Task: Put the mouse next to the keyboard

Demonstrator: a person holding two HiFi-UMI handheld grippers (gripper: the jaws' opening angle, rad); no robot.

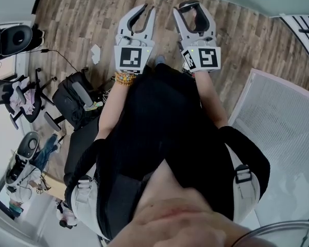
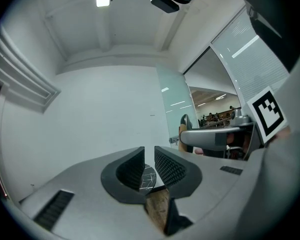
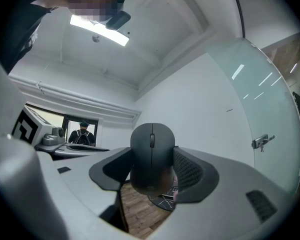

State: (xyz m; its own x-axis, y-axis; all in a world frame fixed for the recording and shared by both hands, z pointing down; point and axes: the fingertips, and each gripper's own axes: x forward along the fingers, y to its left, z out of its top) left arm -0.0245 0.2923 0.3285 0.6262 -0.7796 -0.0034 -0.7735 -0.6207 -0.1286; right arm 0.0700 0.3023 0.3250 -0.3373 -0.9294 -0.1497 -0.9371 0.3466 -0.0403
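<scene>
Right gripper (image 1: 191,9): jaws clamped on the matt black, oval plastic computer mouse (image 3: 151,154); pads bear on its two long sides; scroll wheel faces the gripper's camera.

Mouse long axis: runs along the jaws, wheel end toward the tips, rear end toward the gripper body; it stands up out of the jaws, raised and resting on nothing.

Left gripper (image 1: 148,8): jaws drawn nearly together, only a thin slit between the ribbed pads (image 2: 169,168); nothing in the slit.

Position: both grippers are held out in front of the person, side by side and near each other, over the brown wood-plank floor (image 1: 92,14); the left wrist wears an amber bead bracelet (image 1: 124,78).

Keyboard: not identifiable for certain in any view; below the mouse, through the gap between the right jaws, a dark round surface with pale vein lines (image 3: 161,202) shows, with a sliver at its edge that may be keys; too small to tell.

Judgement: the grasp is made and the carry is in hand, placing not yet done; the target seems to lie ahead of the jaw tips, so the right hand, the only one loaded, has to lower the mouse there; the mouse must tip from standing to lying flat beside the keyboard before the jaws part.
</scene>
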